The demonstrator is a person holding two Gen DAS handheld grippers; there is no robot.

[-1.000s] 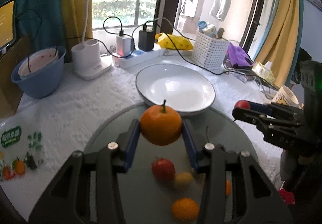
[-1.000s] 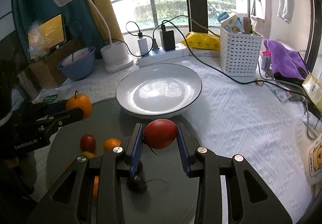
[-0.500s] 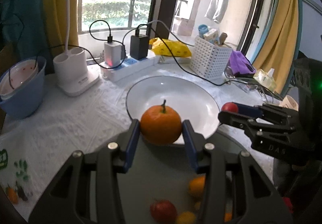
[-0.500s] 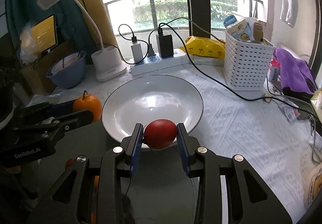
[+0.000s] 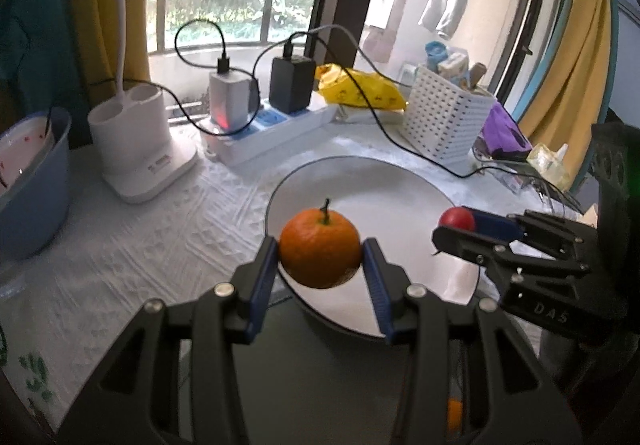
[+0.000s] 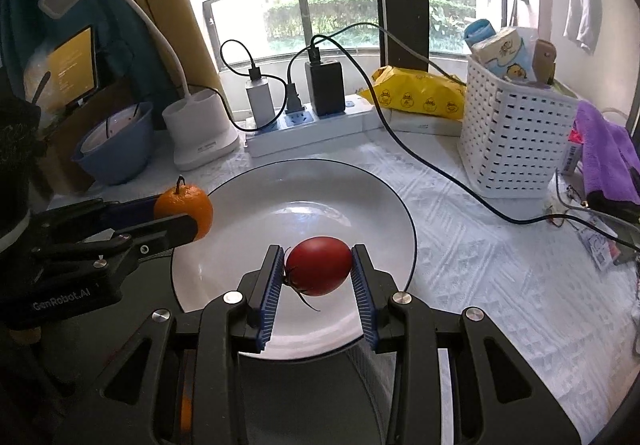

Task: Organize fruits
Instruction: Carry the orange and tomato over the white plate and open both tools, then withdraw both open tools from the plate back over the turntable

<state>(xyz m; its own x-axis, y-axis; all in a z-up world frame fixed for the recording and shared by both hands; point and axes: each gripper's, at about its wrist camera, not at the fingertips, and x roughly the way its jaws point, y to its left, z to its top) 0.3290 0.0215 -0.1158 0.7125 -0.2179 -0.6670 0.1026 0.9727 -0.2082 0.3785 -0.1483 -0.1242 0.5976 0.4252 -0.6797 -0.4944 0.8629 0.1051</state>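
White-clothed tabletop [image 6: 460, 245] by window. Left gripper [image 5: 322, 265] fingers clamp orange [image 5: 320, 253]; right gripper [image 6: 318, 269] fingers clamp tomato [image 6: 319, 266]. Plate [image 6: 392, 213] lies beneath both; next, probably lower and release.

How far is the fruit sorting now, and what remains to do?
Nothing is placed yet: the white plate holds no fruit. In hand: the left gripper holds an orange, and the right gripper a red tomato, both over the plate. Left: release both, then collect the fruit on the dark tray.
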